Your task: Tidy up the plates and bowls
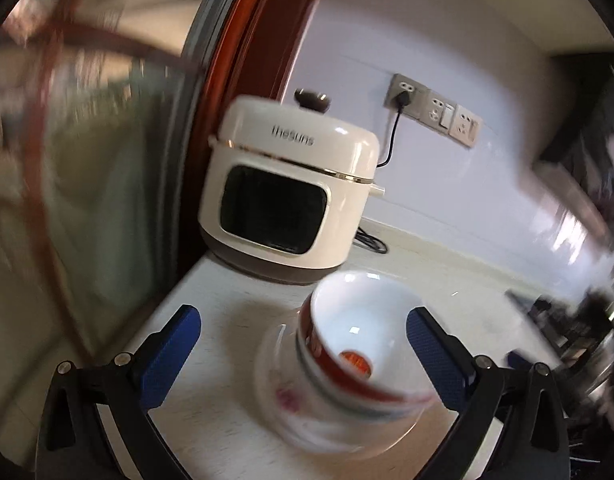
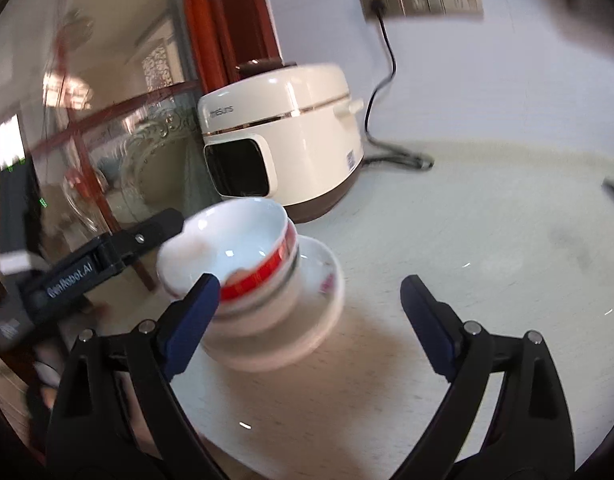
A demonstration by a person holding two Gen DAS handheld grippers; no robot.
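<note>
Both tongs spreading wide, gripping nothing — bowls (image 1: 359, 344) sitting between left tongs (image 1: 303, 344); from right tongs (image 2: 311, 320), stack lying at 10 o'clock — left nearer.

The glossy white porcelain bowl with a red band (image 1: 359, 332) gleamed; the pale stone-like worktop (image 2: 447, 280) looked matt (faintly speckled); the cream plastic cooker (image 1: 291, 184) shone.

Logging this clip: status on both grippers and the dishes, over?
Left gripper open, right gripper open, neither holding. Bowls stacked on plate on counter. Cooker behind stack, clear of it.
</note>
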